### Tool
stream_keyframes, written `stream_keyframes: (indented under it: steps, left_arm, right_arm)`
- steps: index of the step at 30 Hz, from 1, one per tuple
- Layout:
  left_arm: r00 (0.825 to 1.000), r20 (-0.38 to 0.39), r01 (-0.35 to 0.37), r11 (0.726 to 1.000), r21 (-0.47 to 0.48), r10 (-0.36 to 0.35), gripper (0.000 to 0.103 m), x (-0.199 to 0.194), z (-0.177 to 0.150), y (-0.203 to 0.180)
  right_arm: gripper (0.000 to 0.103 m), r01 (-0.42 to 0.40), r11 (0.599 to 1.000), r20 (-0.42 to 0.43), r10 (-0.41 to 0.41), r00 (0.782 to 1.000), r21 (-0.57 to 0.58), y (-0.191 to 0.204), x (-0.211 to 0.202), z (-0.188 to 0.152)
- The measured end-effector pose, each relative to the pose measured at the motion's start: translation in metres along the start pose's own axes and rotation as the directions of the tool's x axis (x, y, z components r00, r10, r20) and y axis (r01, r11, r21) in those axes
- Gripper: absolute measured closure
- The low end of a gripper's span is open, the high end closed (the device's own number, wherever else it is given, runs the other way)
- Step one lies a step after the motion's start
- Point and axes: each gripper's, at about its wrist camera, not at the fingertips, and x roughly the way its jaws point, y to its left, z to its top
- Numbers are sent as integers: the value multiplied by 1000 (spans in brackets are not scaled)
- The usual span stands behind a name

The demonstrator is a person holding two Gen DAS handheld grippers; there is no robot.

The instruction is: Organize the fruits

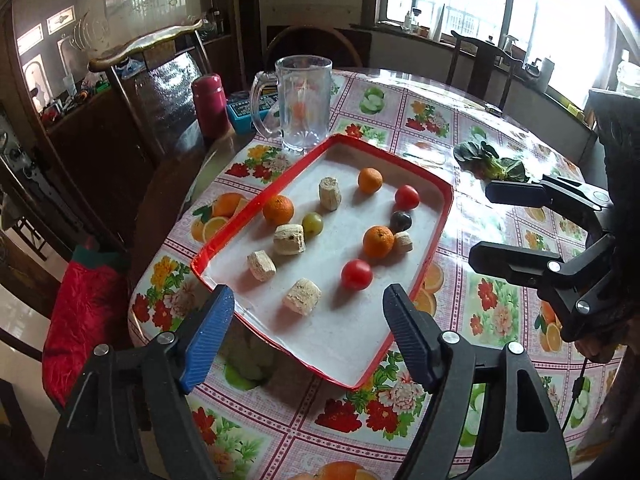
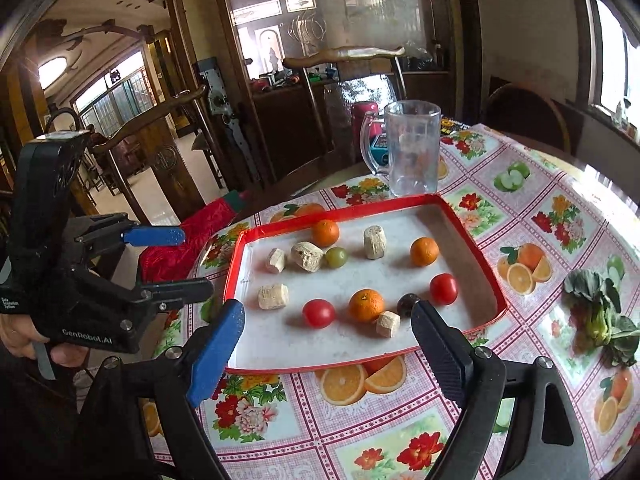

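On the bench [image 1: 480, 128], a red-rimmed tray [image 1: 256, 200] full of fruit, both grippers parked over its near edge.

Left gripper [image 1: 308, 336] and right gripper [image 2: 328, 344] both have their fingers spread wide, holding nothing. Inside the tray: three oranges, one near the left rim [image 1: 278, 209], one toward the back [image 1: 370, 180], one in the middle [image 1: 378, 241]; two tomatoes [image 1: 357, 274] [image 1: 407, 197]; a green grape [image 1: 312, 223]; and a dark round fruit [image 1: 401, 221], maybe a plum, hard to tell. Pale corn-cob chunks [image 1: 302, 296] are scattered between them. A clear glass mug [image 1: 304, 100] stands just behind the tray, and a leafy green [image 1: 492, 162] lies off to the right.
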Motion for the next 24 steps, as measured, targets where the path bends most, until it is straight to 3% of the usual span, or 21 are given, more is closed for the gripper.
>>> stream_keyframes:
  steps: [8, 24]
  left_arm:
    - [997, 64, -35, 999, 10, 35, 23, -14, 4, 0]
    - [994, 99, -43, 999, 21, 41, 22, -25, 5, -7]
  right_arm:
    - [14, 19, 999, 70, -15, 997, -48, 9, -17, 0]
    - [14, 36, 998, 89, -31, 996, -58, 12, -20, -4]
